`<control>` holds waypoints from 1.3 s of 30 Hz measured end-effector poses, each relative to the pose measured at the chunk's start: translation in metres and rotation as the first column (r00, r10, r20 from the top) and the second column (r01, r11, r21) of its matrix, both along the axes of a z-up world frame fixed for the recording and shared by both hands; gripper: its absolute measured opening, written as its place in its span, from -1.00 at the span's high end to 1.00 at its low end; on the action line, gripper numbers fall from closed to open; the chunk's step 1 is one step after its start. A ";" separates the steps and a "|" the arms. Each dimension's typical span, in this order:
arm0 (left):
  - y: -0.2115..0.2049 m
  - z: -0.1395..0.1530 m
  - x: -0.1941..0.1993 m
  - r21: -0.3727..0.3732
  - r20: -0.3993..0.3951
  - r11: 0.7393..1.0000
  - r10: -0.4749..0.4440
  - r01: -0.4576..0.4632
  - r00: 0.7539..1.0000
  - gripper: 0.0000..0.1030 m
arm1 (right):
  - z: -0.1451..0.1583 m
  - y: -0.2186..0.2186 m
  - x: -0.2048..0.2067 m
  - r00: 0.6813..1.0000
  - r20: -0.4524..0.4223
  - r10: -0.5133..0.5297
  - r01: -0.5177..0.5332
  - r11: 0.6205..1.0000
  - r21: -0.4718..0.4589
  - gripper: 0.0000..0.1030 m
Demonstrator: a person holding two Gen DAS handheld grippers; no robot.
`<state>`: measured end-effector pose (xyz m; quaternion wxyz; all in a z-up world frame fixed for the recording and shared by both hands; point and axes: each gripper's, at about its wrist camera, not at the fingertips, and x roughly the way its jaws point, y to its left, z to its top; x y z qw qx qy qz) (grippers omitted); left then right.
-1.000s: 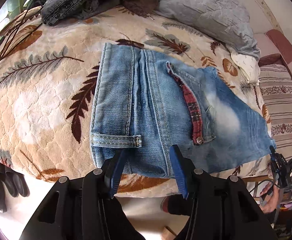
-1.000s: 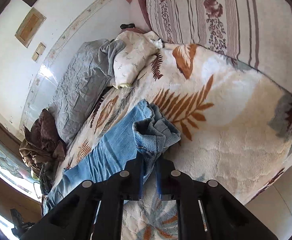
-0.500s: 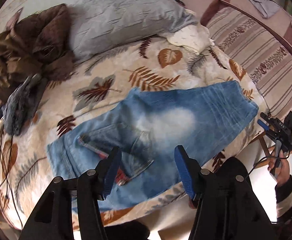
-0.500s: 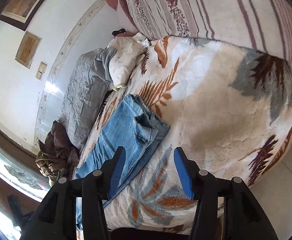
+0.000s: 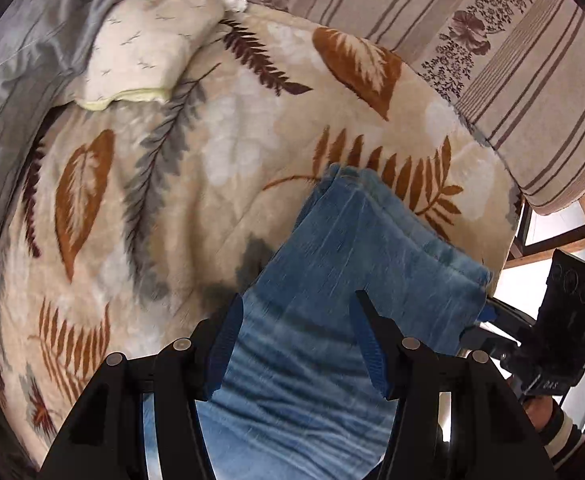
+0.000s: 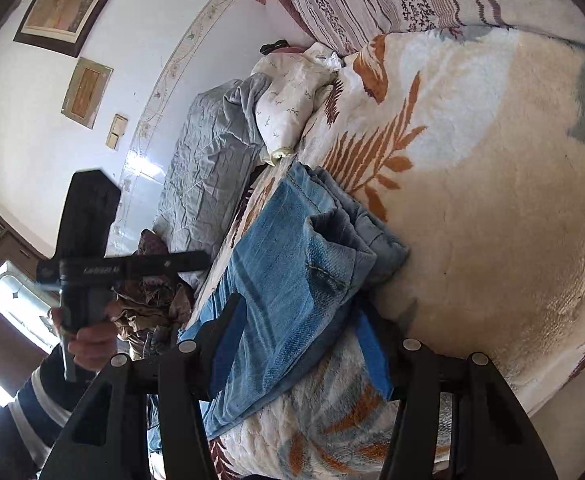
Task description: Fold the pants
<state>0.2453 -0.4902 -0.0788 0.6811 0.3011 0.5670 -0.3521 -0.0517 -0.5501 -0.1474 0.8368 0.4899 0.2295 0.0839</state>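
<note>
From my left wrist, the left gripper (image 5: 294, 344) hangs with fingers apart over faded blue denim pants (image 5: 344, 280) on the cream leaf-print fleece blanket (image 5: 220, 148). From my right wrist, the right gripper (image 6: 296, 340) gapes around the pants' cuffs, beneath a white wall (image 6: 32, 128).

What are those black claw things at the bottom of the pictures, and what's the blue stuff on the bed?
They are two grabbers that a person holds, one in each hand. Each carries a camera looking along its two fingers, so you get one picture per hand. The blue stuff is a pair of jeans, lying on a leaf-patterned blanket on a bed with pillows. The left gripper hovers open over the jeans. The right gripper is open at the leg ends. Neither holds anything.
</note>
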 end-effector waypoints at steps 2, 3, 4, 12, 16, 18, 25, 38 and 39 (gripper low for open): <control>-0.018 -0.014 0.009 0.037 0.007 0.998 -0.046 0.046 0.999 -0.07 | -0.001 0.000 0.000 1.000 0.007 0.001 -0.001 1.000 -0.002 -0.08; -0.024 -0.023 0.014 0.057 0.001 0.996 -0.070 0.070 0.998 -0.07 | -0.001 0.001 -0.001 1.000 0.010 0.000 0.001 1.000 -0.004 -0.08; -0.030 -0.031 0.017 0.078 -0.008 0.992 -0.095 0.095 0.995 -0.07 | -0.001 0.001 -0.001 1.000 0.013 -0.001 0.001 1.000 -0.007 -0.08; -0.071 -0.074 0.031 0.122 -0.029 0.967 -0.221 0.223 0.975 -0.08 | -0.002 0.004 -0.003 0.999 0.027 -0.024 0.025 0.999 -0.031 -0.09; -0.091 -0.083 0.033 0.101 -0.043 0.961 -0.254 0.257 0.966 -0.17 | -0.001 0.005 -0.003 0.999 0.025 -0.038 0.039 0.999 -0.036 -0.09; -0.097 -0.088 0.034 0.102 -0.052 0.957 -0.267 0.271 0.962 -0.18 | 0.000 0.005 -0.003 0.999 0.020 -0.047 0.048 0.998 -0.033 -0.10; -0.099 -0.088 0.033 0.088 -0.101 0.947 -0.300 0.308 0.949 0.00 | 0.008 0.003 0.010 0.999 -0.011 -0.050 0.049 0.997 -0.054 -0.10; -0.064 -0.040 0.013 -0.085 0.003 0.936 -0.343 0.342 0.939 0.72 | 0.013 -0.005 0.009 0.997 -0.027 -0.066 0.064 0.995 -0.074 0.68; -0.059 -0.030 0.012 -0.099 0.012 0.937 -0.335 0.334 0.942 0.72 | 0.020 -0.003 0.008 0.998 -0.011 -0.063 0.062 0.994 -0.087 0.68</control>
